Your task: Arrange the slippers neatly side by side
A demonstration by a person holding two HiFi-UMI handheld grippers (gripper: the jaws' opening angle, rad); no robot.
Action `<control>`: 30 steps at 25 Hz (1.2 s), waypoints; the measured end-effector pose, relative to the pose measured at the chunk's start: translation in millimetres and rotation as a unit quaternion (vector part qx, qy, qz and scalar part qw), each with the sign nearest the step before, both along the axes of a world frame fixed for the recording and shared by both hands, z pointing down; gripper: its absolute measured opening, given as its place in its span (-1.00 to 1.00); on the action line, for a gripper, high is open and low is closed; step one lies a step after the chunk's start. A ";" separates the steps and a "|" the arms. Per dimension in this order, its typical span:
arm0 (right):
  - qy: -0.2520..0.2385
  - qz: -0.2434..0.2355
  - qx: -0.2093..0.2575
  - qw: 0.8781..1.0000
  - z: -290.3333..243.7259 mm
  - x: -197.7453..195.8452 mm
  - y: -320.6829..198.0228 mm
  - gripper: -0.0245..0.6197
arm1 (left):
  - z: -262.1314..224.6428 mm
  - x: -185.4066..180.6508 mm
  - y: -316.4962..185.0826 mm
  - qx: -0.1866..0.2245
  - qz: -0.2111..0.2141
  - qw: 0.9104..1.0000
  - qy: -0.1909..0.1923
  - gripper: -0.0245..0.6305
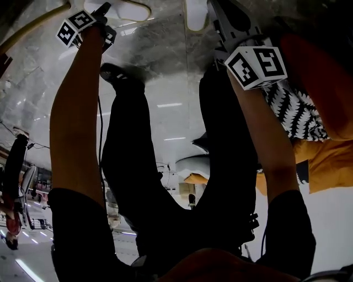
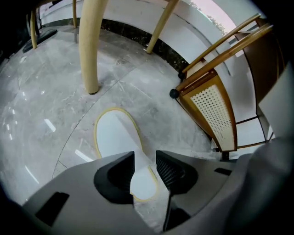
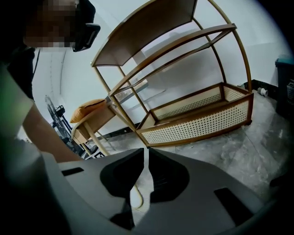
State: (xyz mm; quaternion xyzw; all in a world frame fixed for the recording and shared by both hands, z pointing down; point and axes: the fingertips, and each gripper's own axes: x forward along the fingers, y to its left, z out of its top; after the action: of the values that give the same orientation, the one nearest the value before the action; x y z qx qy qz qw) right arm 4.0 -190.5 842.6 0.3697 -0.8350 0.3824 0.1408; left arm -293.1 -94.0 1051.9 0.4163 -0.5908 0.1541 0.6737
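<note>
One white slipper [image 2: 112, 135] with a yellow rim lies flat on the grey marble floor. My left gripper [image 2: 145, 158] hovers over its heel end, pointing steeply down, jaws open and not touching it. In the head view that slipper [image 1: 132, 10] sits at the top edge beside the left gripper [image 1: 105, 8]. My right gripper [image 3: 147, 153] is nearly closed on the thin edge of the second slipper [image 3: 136, 198], which hangs below the jaws. The head view shows this slipper [image 1: 196, 14] at the tip of the right gripper [image 1: 215, 11].
A wooden rack with a cane-panelled bottom tray [image 3: 202, 114] stands close by, also seen as the rack [image 2: 211, 110] right of the lying slipper. A pale table leg [image 2: 87, 46] stands just beyond that slipper. The person's legs and dark shoe [image 1: 118, 74] fill the floor nearer me.
</note>
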 end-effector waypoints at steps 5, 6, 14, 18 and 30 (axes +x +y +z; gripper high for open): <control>-0.008 0.008 0.004 1.000 4.5 2.7 -0.8 -0.76 | 13.4 7.8 -2.0 -0.049 0.012 0.999 -0.013 -0.44; -0.010 0.008 0.003 1.000 6.2 0.6 0.0 -0.76 | 16.8 6.1 -1.1 -0.057 0.015 0.998 -0.017 -0.49; -0.009 0.017 -0.004 1.000 8.9 6.6 5.9 -0.77 | 16.4 7.5 0.9 -0.074 -0.010 0.997 0.010 -0.85; -0.001 0.028 -0.009 1.000 -0.5 10.3 2.2 -0.77 | -7.4 16.5 -11.1 -0.031 -0.009 0.999 0.031 -0.85; -0.020 0.042 0.002 0.999 -48.8 10.2 -9.1 -0.78 | -65.4 112.1 -5.3 0.034 0.084 0.990 0.103 -0.85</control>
State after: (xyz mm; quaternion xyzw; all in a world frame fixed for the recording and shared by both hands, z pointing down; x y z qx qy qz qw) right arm 14.1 -199.6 793.8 0.3974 -0.8220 0.3935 0.1071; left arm -181.1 -99.3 986.5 0.5012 -0.4857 0.1460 0.7012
